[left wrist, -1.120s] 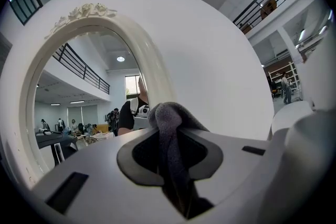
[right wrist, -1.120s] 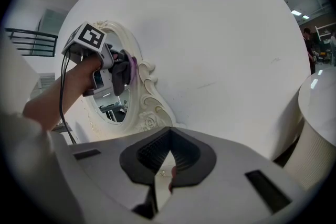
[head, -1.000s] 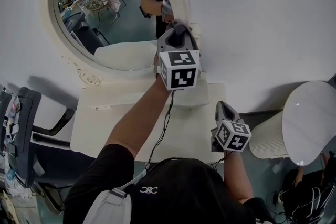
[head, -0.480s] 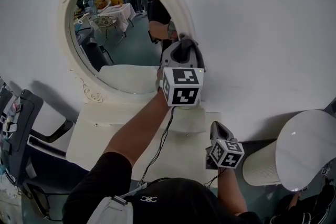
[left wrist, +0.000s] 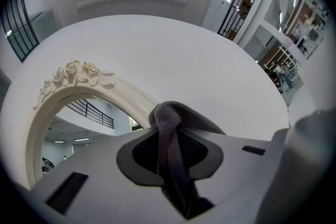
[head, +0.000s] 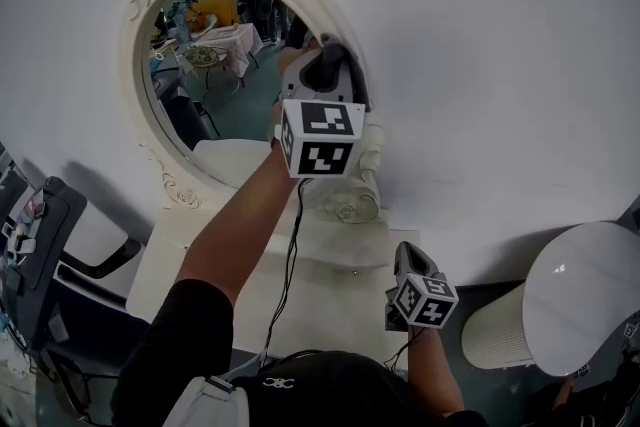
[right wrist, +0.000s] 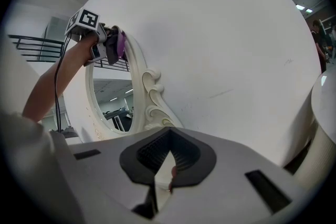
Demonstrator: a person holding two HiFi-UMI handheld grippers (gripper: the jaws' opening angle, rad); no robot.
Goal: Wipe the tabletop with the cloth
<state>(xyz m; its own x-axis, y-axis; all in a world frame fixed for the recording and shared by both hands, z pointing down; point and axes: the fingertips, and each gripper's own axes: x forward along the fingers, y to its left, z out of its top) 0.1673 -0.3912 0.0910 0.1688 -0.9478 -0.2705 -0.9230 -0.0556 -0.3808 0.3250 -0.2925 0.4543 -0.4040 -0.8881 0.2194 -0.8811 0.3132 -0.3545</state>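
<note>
My left gripper (head: 322,65) is raised against the right side of the ornate oval mirror (head: 215,65), high above the white dressing table (head: 190,255). It is shut on a dark grey cloth (left wrist: 169,136), which bulges out between the jaws in the left gripper view. From the right gripper view the cloth (right wrist: 120,44) touches the mirror's carved frame (right wrist: 149,97). My right gripper (head: 404,253) hangs low by the table's right edge, its jaws together with nothing held.
A white ribbed cylinder (head: 495,325) with a round white top (head: 575,290) stands right of the table. A dark chair (head: 40,245) stands at the left. The white wall (head: 500,65) rises behind the mirror.
My left gripper with the cloth has gone up and left along the mirror's right frame. The right gripper has stayed low beside the table.
</note>
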